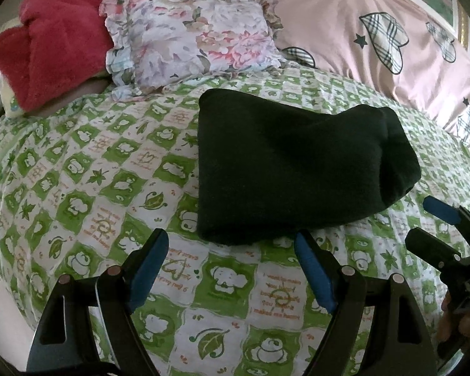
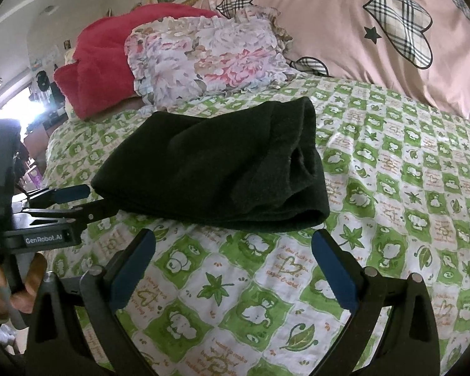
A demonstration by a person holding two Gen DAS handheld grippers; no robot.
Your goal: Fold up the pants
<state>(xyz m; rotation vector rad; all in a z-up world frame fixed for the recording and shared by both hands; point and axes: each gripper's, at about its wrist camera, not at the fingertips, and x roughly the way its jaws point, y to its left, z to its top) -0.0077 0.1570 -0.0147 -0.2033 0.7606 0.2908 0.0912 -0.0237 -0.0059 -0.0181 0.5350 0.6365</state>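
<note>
Black fleece pants (image 1: 294,166) lay folded into a compact bundle; left gripper (image 1: 232,269) and right gripper (image 2: 233,269) were spread, empty, clear of it.

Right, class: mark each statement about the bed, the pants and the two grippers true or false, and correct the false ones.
1. The black pants lie folded into a compact bundle on the green-and-white sheet. True.
2. The left gripper is shut on the pants. False: its fingers are spread and hold nothing.
3. The right gripper is open, short of the pants. True.
4. The floral pillow lies on top of the pants. False: it lies beyond them, beside a red blanket.
</note>
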